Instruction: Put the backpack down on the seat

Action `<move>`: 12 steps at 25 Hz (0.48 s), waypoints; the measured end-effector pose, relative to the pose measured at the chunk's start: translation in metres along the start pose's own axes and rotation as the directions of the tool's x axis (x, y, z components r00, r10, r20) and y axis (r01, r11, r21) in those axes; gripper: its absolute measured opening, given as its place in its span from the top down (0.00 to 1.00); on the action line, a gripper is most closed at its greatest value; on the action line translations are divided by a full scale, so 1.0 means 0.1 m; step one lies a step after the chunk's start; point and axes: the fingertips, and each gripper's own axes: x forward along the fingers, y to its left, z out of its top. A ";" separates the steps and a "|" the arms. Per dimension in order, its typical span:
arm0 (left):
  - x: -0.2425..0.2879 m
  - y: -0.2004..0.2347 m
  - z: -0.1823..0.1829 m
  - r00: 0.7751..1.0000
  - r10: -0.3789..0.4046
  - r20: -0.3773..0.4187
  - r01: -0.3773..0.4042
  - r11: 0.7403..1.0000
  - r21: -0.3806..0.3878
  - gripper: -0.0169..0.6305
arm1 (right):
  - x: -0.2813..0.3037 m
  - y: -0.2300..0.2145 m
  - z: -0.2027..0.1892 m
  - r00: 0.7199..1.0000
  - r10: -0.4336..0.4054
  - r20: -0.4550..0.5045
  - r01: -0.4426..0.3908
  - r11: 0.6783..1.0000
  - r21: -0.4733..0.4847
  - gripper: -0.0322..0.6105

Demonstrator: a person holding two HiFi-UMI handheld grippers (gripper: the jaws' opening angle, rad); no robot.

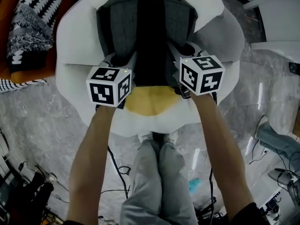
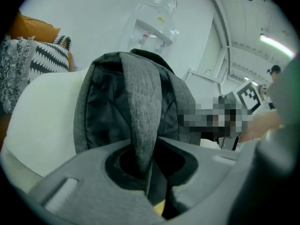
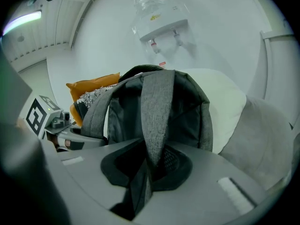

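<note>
A grey and black backpack (image 1: pixel 145 27) stands upright on the white seat (image 1: pixel 75 36), its back panel and two straps facing me. My left gripper (image 1: pixel 123 62) is at the lower end of the left strap (image 2: pixel 140 116). That strap runs down between its jaws, and a dark gap shows beside it, so the pads do not press on it. My right gripper (image 1: pixel 182 53) is shut on the right strap (image 3: pixel 157 111), which disappears into the narrow slit between its jaws (image 3: pixel 147 168). A yellow patch (image 1: pixel 147 100) of the seat shows below the pack.
An orange cushion and a black-and-white patterned throw (image 1: pixel 33 18) lie to the left of the seat. A grey cushion (image 3: pixel 262 130) sits to its right. A water dispenser (image 2: pixel 152 22) stands behind. Cables (image 1: pixel 117 172) run over the marble floor near my legs (image 1: pixel 157 172).
</note>
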 end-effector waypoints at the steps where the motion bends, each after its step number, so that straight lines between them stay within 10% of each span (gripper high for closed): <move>1: -0.02 0.00 0.01 1.000 0.005 0.002 -0.005 1.000 -0.003 0.88 | -0.02 0.01 0.01 1.000 -0.002 0.007 0.002 1.000 0.004 0.87; 12: -0.43 0.03 0.19 0.996 0.089 0.032 -0.087 0.995 -0.051 0.73 | -0.39 0.07 0.21 0.999 -0.032 0.040 0.032 0.999 -0.005 0.71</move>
